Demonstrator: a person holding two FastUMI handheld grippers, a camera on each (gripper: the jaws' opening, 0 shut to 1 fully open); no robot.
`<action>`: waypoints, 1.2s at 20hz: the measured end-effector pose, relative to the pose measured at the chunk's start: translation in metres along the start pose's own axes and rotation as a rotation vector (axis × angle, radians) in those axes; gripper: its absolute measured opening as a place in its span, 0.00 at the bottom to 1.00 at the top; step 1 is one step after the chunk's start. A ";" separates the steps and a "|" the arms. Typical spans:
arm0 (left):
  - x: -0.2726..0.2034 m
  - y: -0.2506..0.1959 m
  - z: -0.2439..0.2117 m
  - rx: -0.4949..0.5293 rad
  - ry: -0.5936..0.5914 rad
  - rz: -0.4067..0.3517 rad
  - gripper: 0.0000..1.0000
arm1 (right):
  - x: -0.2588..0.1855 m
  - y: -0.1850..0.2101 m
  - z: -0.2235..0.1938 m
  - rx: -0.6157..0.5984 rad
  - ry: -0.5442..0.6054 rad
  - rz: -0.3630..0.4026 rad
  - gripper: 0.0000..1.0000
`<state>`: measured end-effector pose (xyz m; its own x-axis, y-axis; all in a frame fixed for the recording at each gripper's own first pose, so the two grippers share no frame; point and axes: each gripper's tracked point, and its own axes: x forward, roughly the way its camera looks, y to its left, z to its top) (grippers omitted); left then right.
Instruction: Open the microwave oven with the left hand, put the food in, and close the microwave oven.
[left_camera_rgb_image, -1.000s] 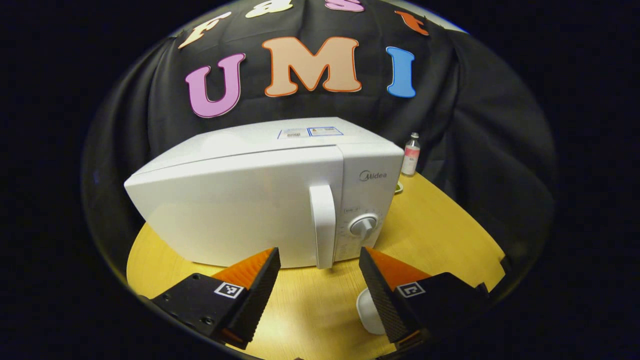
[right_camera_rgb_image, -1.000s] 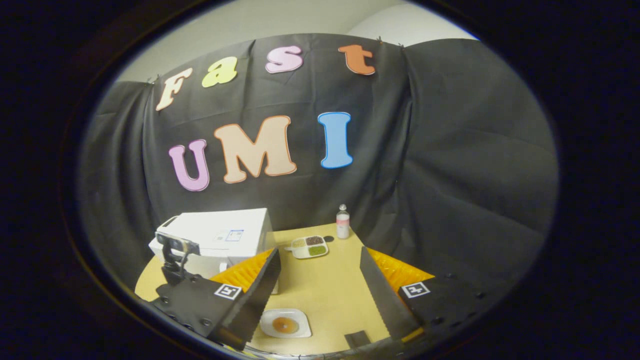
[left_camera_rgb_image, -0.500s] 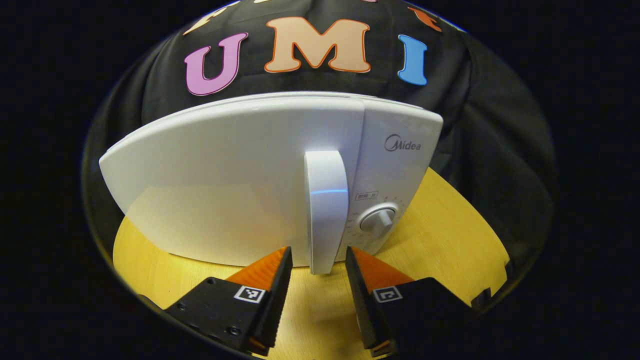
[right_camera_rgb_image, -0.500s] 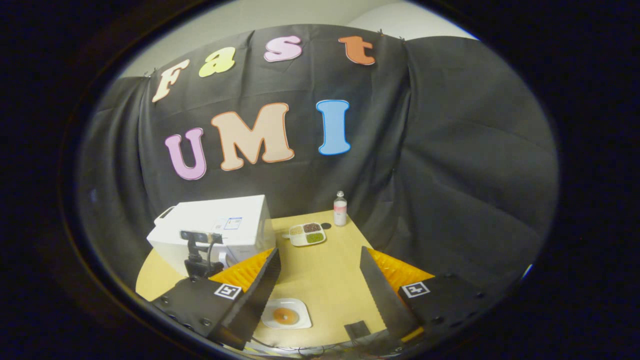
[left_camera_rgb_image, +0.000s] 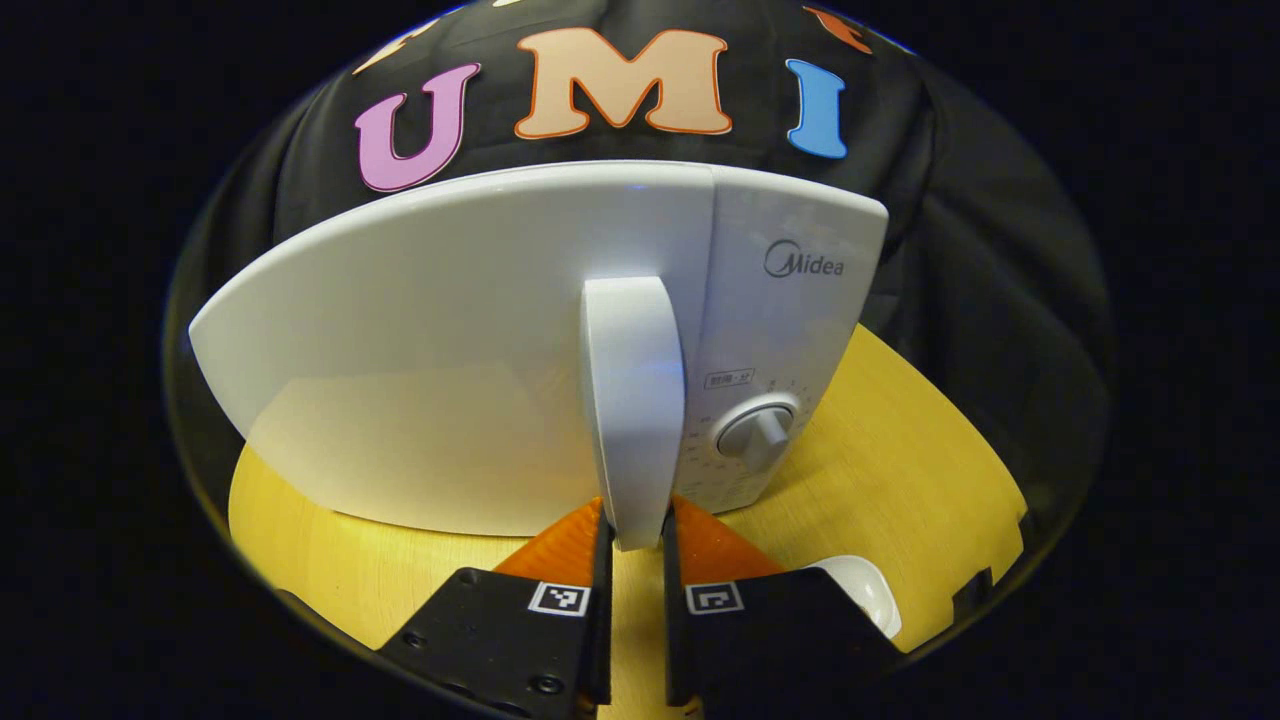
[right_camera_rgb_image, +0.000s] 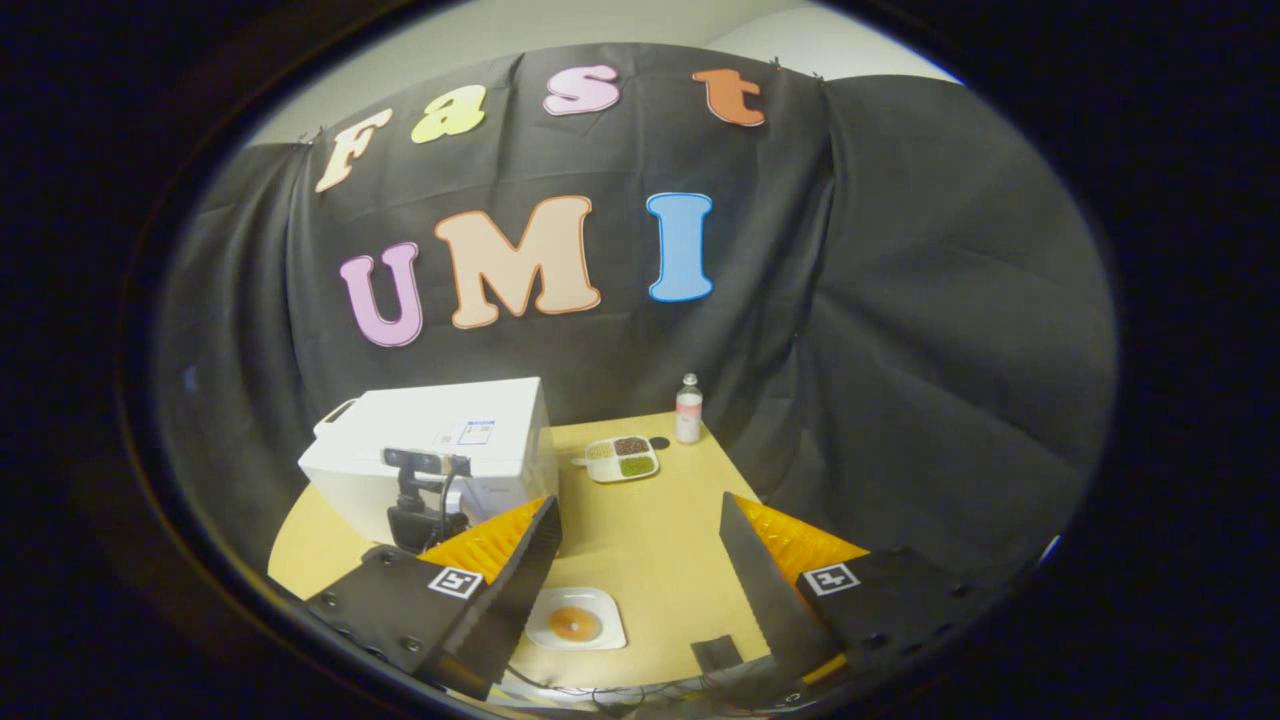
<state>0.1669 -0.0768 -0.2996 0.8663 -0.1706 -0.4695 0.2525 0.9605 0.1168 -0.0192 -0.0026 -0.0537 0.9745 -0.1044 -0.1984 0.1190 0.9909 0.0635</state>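
A white microwave oven (left_camera_rgb_image: 450, 350) stands on the yellow round table (left_camera_rgb_image: 900, 440), its door closed. My left gripper (left_camera_rgb_image: 636, 535) is shut on the lower end of the upright white door handle (left_camera_rgb_image: 628, 400), one finger on each side. In the right gripper view the microwave oven (right_camera_rgb_image: 440, 450) sits at the table's left, with the left gripper's camera and body (right_camera_rgb_image: 415, 495) in front of it. A white square plate with a round brown food item (right_camera_rgb_image: 575, 622) lies near the table's front edge. My right gripper (right_camera_rgb_image: 640, 565) hangs open above the table, holding nothing.
A white divided tray of grains (right_camera_rgb_image: 622, 458) and a small bottle (right_camera_rgb_image: 688, 410) stand at the table's back. A white dish edge (left_camera_rgb_image: 860, 590) shows by the left gripper's right finger. A timer knob (left_camera_rgb_image: 757, 432) sits right of the handle. A dark flat piece (right_camera_rgb_image: 715, 655) lies near the front edge.
My left gripper moved in toward the microwave and closed its fingers onto the bottom of the door handle. The right gripper's view shifted only slightly, staying open.
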 end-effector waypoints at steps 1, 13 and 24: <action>-0.001 -0.001 0.000 -0.010 -0.003 -0.002 0.20 | -0.001 0.001 -0.005 0.001 0.007 0.003 0.97; -0.003 -0.002 0.000 -0.029 -0.030 0.003 0.06 | -0.015 -0.001 -0.034 0.010 0.059 0.017 0.97; -0.067 0.001 -0.042 -0.069 -0.069 0.027 0.04 | 0.001 0.027 -0.054 0.015 0.125 0.123 0.97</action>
<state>0.0908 -0.0551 -0.3047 0.9007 -0.1565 -0.4054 0.1999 0.9775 0.0668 -0.0248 0.0289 -0.1053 0.9507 0.0299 -0.3086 0.0043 0.9940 0.1096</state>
